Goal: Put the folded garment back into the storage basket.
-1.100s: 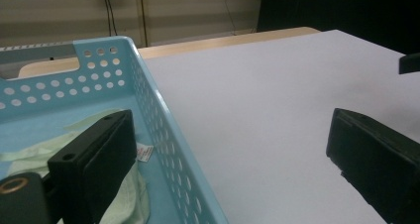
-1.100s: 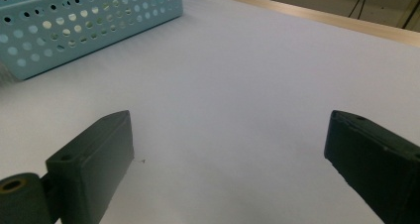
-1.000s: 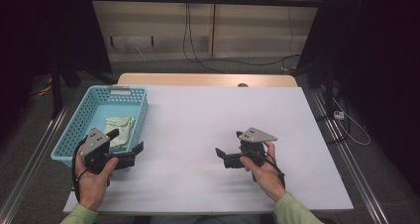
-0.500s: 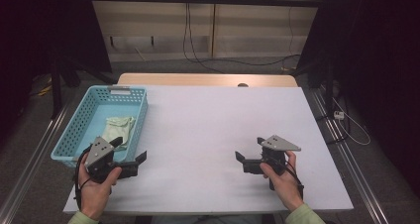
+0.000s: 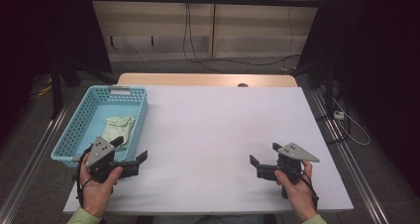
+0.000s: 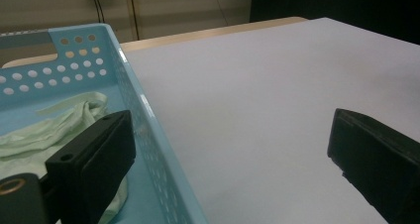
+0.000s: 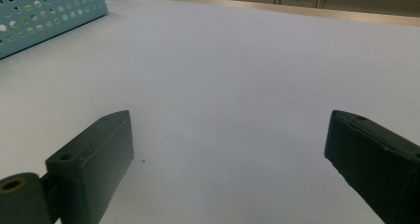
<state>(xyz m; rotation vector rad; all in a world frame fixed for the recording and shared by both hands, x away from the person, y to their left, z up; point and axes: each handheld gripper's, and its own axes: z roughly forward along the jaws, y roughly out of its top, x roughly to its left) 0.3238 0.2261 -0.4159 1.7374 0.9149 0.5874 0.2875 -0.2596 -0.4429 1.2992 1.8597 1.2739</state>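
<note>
Cloth (image 5: 120, 129) in basket (image 5: 132, 90), just ahead-left of left gripper (image 5: 130, 165); fingers open, empty. Right gripper (image 5: 263, 166) well apart, also open.

Left gripper view: basket (image 6: 126, 80) cut off at left and bottom edges; left jaw hides part of pale green cloth (image 6: 59, 125). Right gripper view: basket (image 7: 49, 13) corner only.

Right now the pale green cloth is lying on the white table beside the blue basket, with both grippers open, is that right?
Not quite: the pale green cloth lies inside the blue basket, not on the white table, as the high view shows. The left gripper and right gripper are indeed open.
</note>
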